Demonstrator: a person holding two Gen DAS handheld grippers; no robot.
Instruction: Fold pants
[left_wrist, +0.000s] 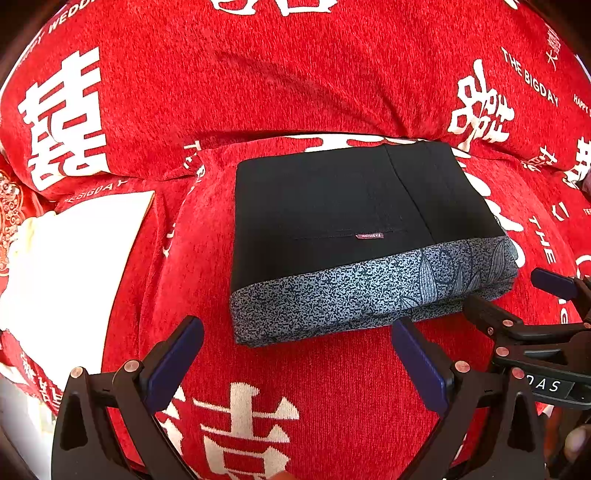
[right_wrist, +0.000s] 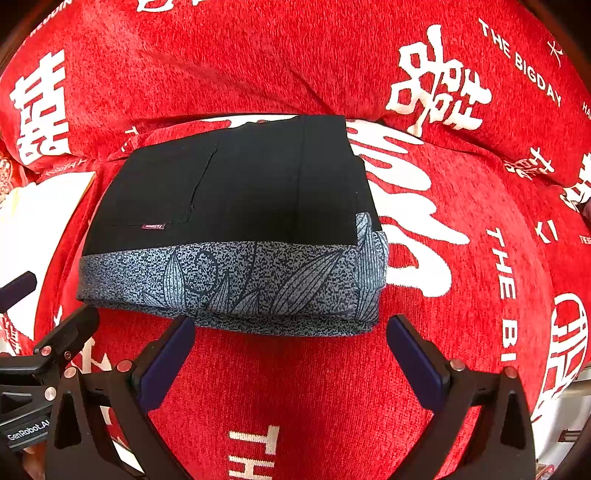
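Observation:
The pants (left_wrist: 332, 221) lie folded into a compact black rectangle with a speckled grey leaf-print band along the near edge, on a red sofa cover. They also show in the right wrist view (right_wrist: 236, 206). My left gripper (left_wrist: 297, 328) is open and empty, just in front of the fold's near edge. My right gripper (right_wrist: 290, 326) is open and empty, also just short of the near edge. The right gripper shows at the right edge of the left wrist view (left_wrist: 517, 299); the left gripper shows at the left edge of the right wrist view (right_wrist: 48, 299).
The red sofa cover (left_wrist: 295, 74) with white characters covers seat and backrest. A white cloth or cushion (left_wrist: 70, 266) lies left of the pants. The backrest rises right behind the fold.

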